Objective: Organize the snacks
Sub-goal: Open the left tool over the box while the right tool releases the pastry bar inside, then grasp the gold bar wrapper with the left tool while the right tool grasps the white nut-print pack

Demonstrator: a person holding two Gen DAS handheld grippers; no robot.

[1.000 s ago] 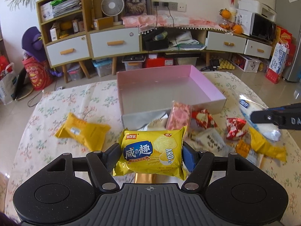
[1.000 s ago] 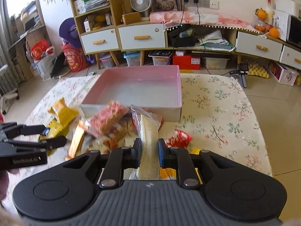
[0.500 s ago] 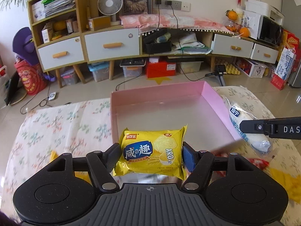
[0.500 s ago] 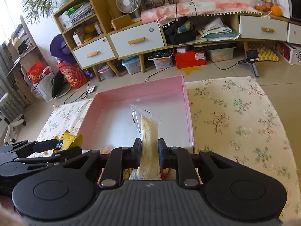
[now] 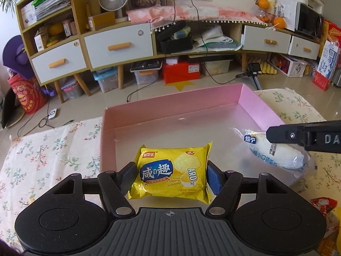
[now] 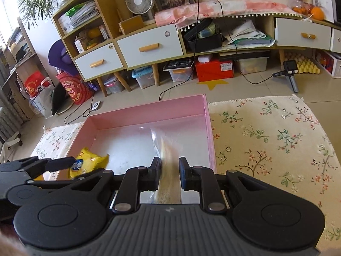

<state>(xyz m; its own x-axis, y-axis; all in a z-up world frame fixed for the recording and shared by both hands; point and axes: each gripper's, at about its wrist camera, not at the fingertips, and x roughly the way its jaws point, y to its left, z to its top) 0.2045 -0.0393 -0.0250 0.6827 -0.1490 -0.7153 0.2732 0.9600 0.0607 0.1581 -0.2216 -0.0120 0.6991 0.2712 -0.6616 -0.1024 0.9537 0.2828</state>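
While both packets hung over the pink box, the scene stood thus:
Left hand-held gripper [image 5: 171,176]: jaws about half apart, clamped on the sides of a yellow biscuit packet [image 5: 172,170], held above the box's near left part.
Right hand-held gripper [image 6: 169,170]: jaws nearly together, pinching a clear-wrapped bread roll [image 6: 167,170] over the box's right side.
Pink box [image 5: 257,104]: open-topped, floor bare, resting on the desk.
Desk [image 6: 266,132]: covered in a floral cloth.
Red snack packet [image 5: 324,202]: on the desk, outside the box at the right.
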